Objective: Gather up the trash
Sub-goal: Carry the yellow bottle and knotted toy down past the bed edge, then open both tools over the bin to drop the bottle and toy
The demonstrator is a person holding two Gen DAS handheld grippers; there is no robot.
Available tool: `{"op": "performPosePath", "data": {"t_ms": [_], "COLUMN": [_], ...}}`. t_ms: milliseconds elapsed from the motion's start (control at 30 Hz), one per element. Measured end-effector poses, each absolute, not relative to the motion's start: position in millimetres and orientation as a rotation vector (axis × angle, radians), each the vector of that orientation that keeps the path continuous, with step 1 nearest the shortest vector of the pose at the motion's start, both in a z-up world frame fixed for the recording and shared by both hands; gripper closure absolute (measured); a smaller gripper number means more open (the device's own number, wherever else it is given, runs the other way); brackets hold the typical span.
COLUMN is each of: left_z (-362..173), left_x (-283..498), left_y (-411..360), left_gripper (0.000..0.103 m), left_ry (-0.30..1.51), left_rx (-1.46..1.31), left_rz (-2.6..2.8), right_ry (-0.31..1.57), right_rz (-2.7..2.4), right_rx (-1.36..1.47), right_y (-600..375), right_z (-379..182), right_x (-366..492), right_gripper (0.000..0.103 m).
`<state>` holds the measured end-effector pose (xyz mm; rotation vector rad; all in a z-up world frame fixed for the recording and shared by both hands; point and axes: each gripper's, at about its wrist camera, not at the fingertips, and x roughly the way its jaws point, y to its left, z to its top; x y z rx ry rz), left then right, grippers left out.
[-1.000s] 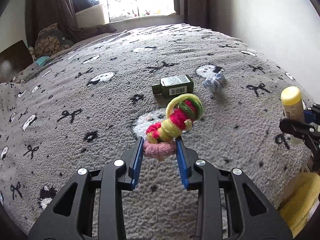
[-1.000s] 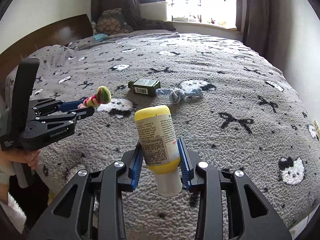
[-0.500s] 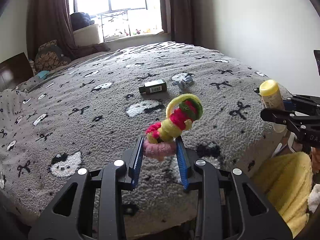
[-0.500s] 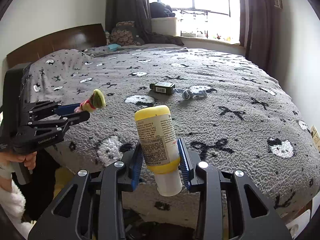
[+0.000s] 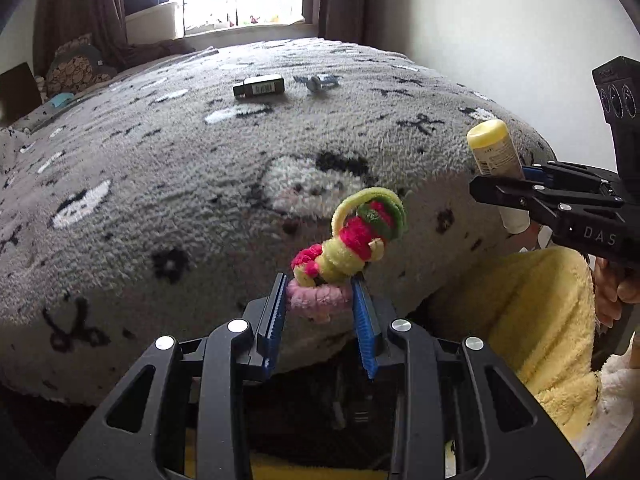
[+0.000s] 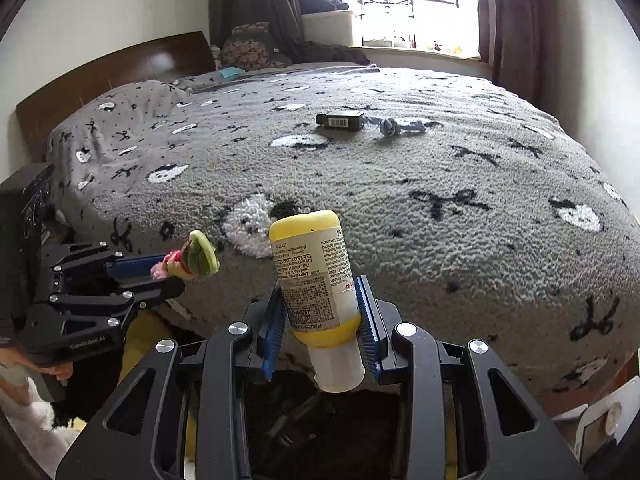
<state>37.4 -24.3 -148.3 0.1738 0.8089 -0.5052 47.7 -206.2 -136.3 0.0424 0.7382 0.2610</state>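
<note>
My left gripper (image 5: 320,300) is shut on a fuzzy pink, yellow, red and green rope toy (image 5: 352,240), held off the near edge of the bed. It also shows in the right wrist view (image 6: 188,262). My right gripper (image 6: 322,312) is shut on a yellow bottle (image 6: 316,276) with a white cap pointing down, also past the bed's edge. That bottle shows in the left wrist view (image 5: 494,154) at the right. A dark green bottle (image 5: 260,86) and a grey-blue knotted rope (image 5: 318,81) lie far back on the grey blanket (image 5: 160,168).
The bed fills the middle of both views, with a wooden headboard (image 6: 112,76) at left, pillows and a window behind. A yellow fleece garment (image 5: 536,320) hangs at the right below the bed edge. The floor under the grippers is dark.
Both grippers have pulled back from over the bed to beyond its near edge and sunk lower, each still holding its object. The things on the bed look farther away.
</note>
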Motion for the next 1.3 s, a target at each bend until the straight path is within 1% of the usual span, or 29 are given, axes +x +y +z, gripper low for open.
{"op": "performPosePath", "data": {"t_ms": [267,900,1067,1300], "left_z": [-195.5,-301.6,-321.0,-332.8], "left_x": [29.7,21.9,22.7,19.6], "left_y": [-17.9,-31.0,-30.9,-28.5], "left_gripper": [0.073,0.073,0.073,0.073], "left_ry": [0.938,1.211,1.275,1.327], "left_rx": [0.155,0.189,0.174,0.135], "left_rz": [-0.476,-0.458,-0.468,-0.503], "right_ry": [0.830,1.101,1.177,1.266], "right_rz": [0.256,0.279,0.298,0.316], "right_rx": [0.046,0.087,0.105,0.142], "right_y": [-198.6,-184.5,-180.2,-178.8], "right_z": [-173.0,-270.4,-286.2,-309.0], "right_x": [40.5,39.5,43.0,48.0], "right_gripper": [0.069,0.069,0.069,0.070]}}
